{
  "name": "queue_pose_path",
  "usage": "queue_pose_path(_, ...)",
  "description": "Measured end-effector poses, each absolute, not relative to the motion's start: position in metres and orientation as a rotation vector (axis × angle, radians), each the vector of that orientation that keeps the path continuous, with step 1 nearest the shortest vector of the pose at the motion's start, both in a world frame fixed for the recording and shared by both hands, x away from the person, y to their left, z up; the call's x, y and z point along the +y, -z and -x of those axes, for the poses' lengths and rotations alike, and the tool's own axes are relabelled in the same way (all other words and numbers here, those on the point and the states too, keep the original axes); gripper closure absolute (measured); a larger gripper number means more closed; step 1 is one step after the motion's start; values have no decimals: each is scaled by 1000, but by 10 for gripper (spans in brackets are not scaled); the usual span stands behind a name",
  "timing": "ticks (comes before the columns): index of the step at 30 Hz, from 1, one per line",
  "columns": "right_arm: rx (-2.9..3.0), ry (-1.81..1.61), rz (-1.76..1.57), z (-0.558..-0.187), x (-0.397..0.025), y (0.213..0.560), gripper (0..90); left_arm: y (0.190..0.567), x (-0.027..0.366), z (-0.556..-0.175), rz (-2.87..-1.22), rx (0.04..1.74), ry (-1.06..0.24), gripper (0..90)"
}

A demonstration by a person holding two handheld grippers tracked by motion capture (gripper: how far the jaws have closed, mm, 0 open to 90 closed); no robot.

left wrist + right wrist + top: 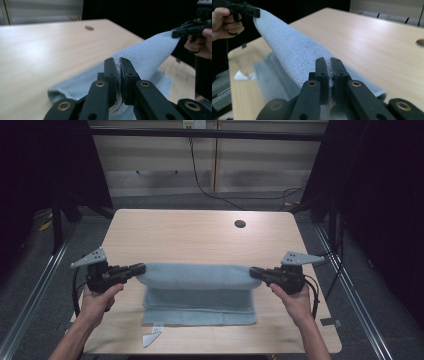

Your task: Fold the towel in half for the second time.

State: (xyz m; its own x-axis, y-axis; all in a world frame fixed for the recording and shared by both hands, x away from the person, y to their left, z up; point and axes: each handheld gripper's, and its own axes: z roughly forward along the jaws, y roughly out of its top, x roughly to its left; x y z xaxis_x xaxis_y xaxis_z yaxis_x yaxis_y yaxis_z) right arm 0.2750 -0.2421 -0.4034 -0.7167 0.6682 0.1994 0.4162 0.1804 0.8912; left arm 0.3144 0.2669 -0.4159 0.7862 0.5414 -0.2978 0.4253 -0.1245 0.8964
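Jaws of left gripper (141,268) and right gripper (253,271) clamped on opposite ends of light-blue towel (195,276), lifted edge taut mid-frame, rest on table (200,235) below. Judgement: keep tension even, lower fold squarely onto near edge.

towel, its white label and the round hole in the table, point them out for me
towel (192,276), high view, on the raised fold stretched between the grippers
white label (151,338), high view, on the tag at the towel's near left corner
round hole (240,224), high view, on its dark middle
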Motion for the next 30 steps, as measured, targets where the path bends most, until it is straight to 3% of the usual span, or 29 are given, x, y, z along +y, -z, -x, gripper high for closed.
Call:
queue_pose_path(14,2394,-1435,-1094,-229,-233,459,838,467,272,-267,-1886,773,-35,839)
queue_pose_path(20,2474,-1385,-1127,-219,-232,480,774,482,272,-257,-1963,779,8,813)
queue_pose_path(24,2469,-1397,-1153,-216,-235,485,698,483,273,-253,-1952,779,19,736)
queue_pose_path(30,2346,-1482,-1136,-220,-237,460,587,467,274,-259,-1908,780,-26,513)
